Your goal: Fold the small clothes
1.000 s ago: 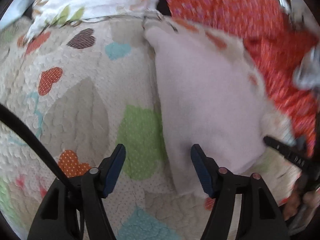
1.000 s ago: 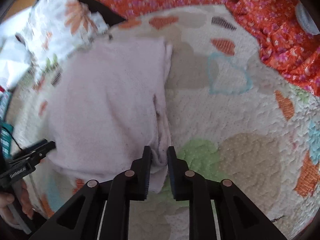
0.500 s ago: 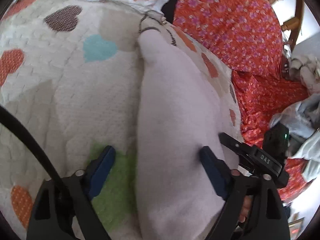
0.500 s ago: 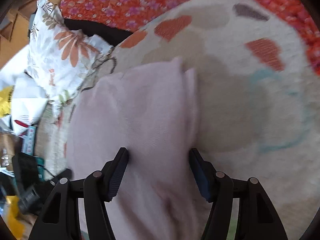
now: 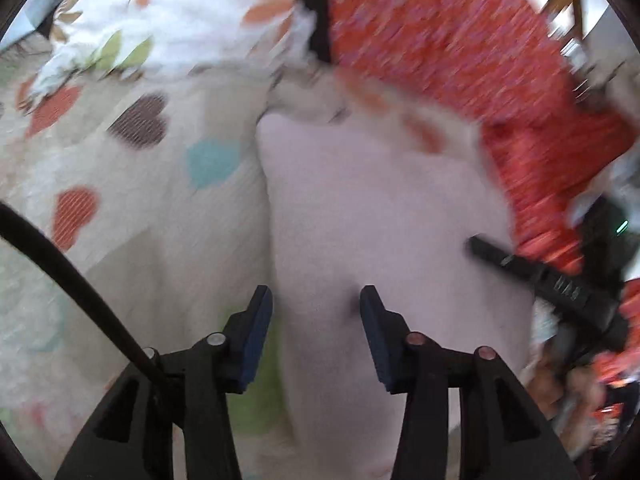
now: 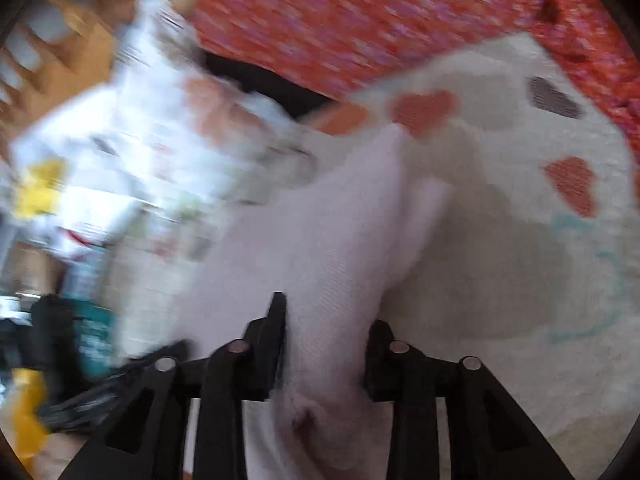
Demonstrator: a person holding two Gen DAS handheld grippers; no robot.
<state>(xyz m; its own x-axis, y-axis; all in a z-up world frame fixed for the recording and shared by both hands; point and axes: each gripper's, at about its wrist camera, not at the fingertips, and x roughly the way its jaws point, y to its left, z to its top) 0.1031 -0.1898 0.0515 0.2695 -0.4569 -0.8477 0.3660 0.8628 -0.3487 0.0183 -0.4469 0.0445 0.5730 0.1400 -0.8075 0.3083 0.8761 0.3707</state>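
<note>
I have both tools down on the pale pink, soft knitted garment (image 5: 384, 216), which lies partly folded on the cream quilted bedspread printed with coloured hearts (image 5: 132, 184), its left edge running straight up the left wrist view and its far end reaching toward the orange-red flowered cloth (image 5: 460, 40) at the back. A second ago my left gripper (image 5: 316, 320) stood beside the garment's edge with its blue pads (image 5: 256, 332) spread wide over the quilt; now it straddles that near left edge and its jaws are closing, with a ridge of pink fabric between them, though I can't say the pads are pressing it yet. My right gripper (image 6: 324, 344) was pinched tight on the near corner a second ago, then let go and spread; now it has shifted further onto the cloth and its jaws are closing again around a thick bunch of fabric that fills the gap, seemingly touching both fingers. I read this as a re-grip: both tools taking fresh holds on the near end so it can be carried over for the next fold. The white leaf-print pillow (image 5: 172, 20) sits beyond, clear of the work. Both views are smeared by motion, so the exact contact is uncertain.
</note>
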